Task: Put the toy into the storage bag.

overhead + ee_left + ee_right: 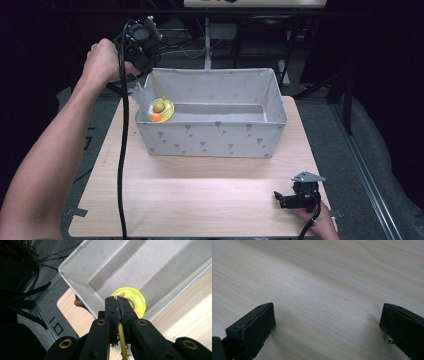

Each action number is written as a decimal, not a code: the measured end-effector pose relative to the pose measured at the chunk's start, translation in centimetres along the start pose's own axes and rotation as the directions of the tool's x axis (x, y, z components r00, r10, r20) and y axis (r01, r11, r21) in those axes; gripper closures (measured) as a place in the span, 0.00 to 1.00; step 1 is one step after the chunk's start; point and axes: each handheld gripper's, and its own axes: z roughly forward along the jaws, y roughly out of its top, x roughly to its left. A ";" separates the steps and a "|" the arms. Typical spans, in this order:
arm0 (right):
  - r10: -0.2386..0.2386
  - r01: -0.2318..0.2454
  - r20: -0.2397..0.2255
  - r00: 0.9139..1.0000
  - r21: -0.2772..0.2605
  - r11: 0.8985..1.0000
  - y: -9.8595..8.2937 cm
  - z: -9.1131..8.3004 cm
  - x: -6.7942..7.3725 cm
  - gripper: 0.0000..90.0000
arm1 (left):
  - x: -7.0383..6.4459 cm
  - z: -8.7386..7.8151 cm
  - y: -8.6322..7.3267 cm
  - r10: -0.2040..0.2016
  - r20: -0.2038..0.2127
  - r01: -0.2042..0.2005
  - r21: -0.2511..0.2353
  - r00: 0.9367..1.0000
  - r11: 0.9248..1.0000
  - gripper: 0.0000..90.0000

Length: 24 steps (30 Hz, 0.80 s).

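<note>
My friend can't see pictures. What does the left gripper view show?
The left tool, jaws shut, pinches a thin yellow stem with a round yellow-green toy hanging at its end. The toy hangs just over the corner of a grey fabric bin, which stands on a light wooden table.

One yellow toy (161, 109), one grey fabric bin (215, 140), one wooden table (200, 200), two grippers.

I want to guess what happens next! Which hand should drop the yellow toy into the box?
Probably the left. Its tongs are shut on the yellow toy, hanging it above the grey box at its left end. The right tongs sit open, low over the wooden table, far from the box.
</note>
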 end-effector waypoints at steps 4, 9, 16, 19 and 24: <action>0.001 -0.001 0.000 1.000 0.000 1.000 0.0 0.0 0.0 0.00 | -0.2 1.0 -0.4 0.004 0.015 -0.004 0.023 1.000 1.000 0.98; 0.001 -0.001 0.000 1.000 0.000 1.000 0.0 0.0 0.0 0.00 | -0.4 2.7 -1.1 -0.005 0.043 0.003 0.057 0.999 0.998 0.98; 0.001 -0.001 0.000 1.000 0.000 1.000 0.0 0.0 0.0 0.00 | -0.9 5.3 -2.3 -0.013 0.076 0.005 0.105 0.997 0.994 0.98; 0.000 0.000 0.000 1.000 -0.001 1.000 0.0 0.0 0.0 0.00 | -1.1 6.4 -2.9 -0.018 0.100 0.006 0.124 0.995 0.992 0.98; 0.001 -0.001 0.000 1.000 -0.001 1.000 0.0 0.0 0.0 0.00 | -1.2 7.9 -4.0 -0.030 0.121 0.013 0.140 0.992 0.990 0.98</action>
